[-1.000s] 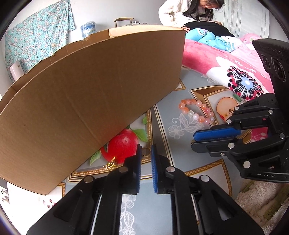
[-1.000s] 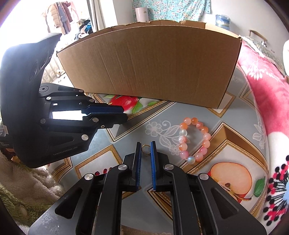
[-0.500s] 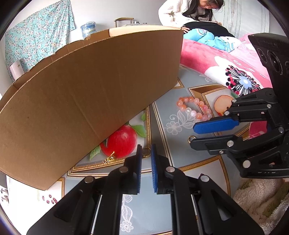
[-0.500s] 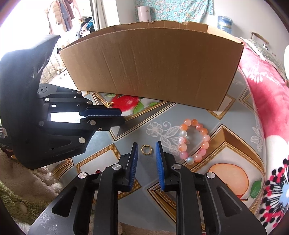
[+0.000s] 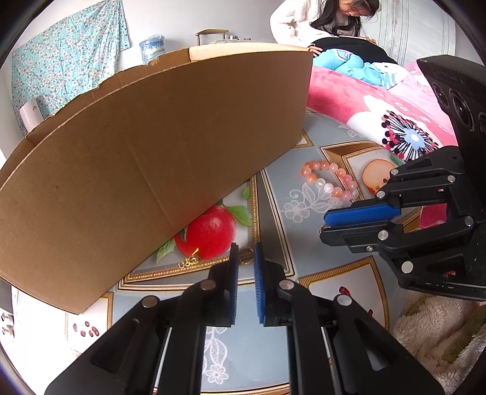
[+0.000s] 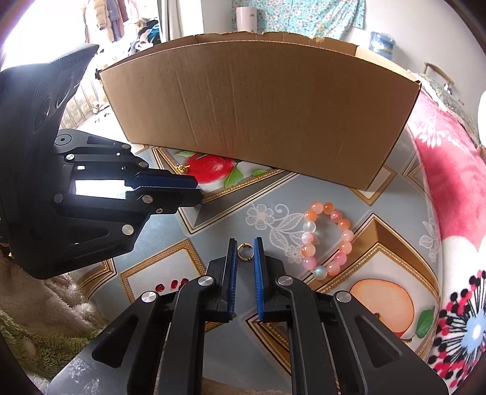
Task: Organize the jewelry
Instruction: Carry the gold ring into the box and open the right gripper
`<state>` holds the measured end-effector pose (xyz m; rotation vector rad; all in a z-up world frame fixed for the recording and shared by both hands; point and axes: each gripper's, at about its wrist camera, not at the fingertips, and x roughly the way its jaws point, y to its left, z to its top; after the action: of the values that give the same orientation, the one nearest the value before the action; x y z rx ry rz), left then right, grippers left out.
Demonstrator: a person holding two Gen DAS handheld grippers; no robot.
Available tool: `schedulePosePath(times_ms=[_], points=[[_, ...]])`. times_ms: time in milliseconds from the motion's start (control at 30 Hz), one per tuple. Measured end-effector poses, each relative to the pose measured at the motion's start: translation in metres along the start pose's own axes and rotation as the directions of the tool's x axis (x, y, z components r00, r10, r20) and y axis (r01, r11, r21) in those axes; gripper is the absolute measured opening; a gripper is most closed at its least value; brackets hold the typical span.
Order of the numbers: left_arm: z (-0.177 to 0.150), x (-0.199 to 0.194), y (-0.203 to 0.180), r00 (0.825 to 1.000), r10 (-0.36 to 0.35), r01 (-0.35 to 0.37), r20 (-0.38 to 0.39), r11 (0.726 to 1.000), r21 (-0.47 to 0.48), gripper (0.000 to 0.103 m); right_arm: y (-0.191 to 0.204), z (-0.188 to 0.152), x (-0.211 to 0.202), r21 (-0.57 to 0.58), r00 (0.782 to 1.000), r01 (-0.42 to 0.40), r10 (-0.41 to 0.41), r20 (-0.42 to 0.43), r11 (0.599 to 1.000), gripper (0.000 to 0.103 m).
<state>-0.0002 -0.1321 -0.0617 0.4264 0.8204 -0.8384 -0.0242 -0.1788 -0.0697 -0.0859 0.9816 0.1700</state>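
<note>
A gold ring [image 6: 244, 252] sits between the blue pads of my right gripper [image 6: 245, 243]. Its jaws are closing, and the pads touch the ring on both sides, just above the patterned tablecloth [image 6: 379, 212]. My left gripper [image 5: 245, 247] is shut on a second gold ring [image 5: 245, 256], close to the front wall of the cardboard box [image 5: 152, 152]. A pink and orange bead bracelet [image 6: 328, 240] lies flat to the right of my right gripper. A small gold charm [image 5: 189, 259] lies by the printed apple, left of my left gripper.
The tall cardboard box [image 6: 258, 115] closes off the far side of the table. A pink blanket [image 6: 449, 182] borders it on the right, and fluffy fabric [image 5: 440, 334] lies at the near edge. A person [image 5: 319, 24] sits behind the box. The two grippers hang side by side, close together.
My right gripper was shut with the ring just past its tips, then opened around the ring, and has now closed on it. The left gripper has kept its ring.
</note>
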Motion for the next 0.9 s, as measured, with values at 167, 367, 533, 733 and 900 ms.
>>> schedulePosePath(times_ms=[167,367,533,733,900], points=[[0.001,-0.003,0.001,1.0,0.0,-0.001,0.008,1.0,0.002,0.009,-0.003,-0.001,-0.001,0.005,1.0,0.002,-0.002,0.003,1.0,0.008],[0.002,-0.008,-0.001,1.0,0.002,-0.002,0.015,1.0,0.006,0.009,-0.004,-0.001,-0.005,0.012,1.0,0.005,-0.006,0.017,1.0,0.008],[0.005,-0.022,-0.005,0.999,0.013,-0.014,0.036,1.0,0.009,0.009,-0.003,-0.002,-0.019,0.016,0.999,0.015,-0.016,0.052,1.0,0.008],[0.014,-0.063,-0.004,0.993,0.003,0.0,0.122,1.0,-0.027,0.009,-0.005,0.006,-0.055,-0.007,0.989,0.039,-0.038,0.145,0.999,0.008],[0.032,-0.112,0.005,0.968,0.003,0.011,0.252,0.999,-0.051,0.009,-0.002,0.025,-0.094,-0.05,0.96,0.066,-0.05,0.274,0.997,0.008]])
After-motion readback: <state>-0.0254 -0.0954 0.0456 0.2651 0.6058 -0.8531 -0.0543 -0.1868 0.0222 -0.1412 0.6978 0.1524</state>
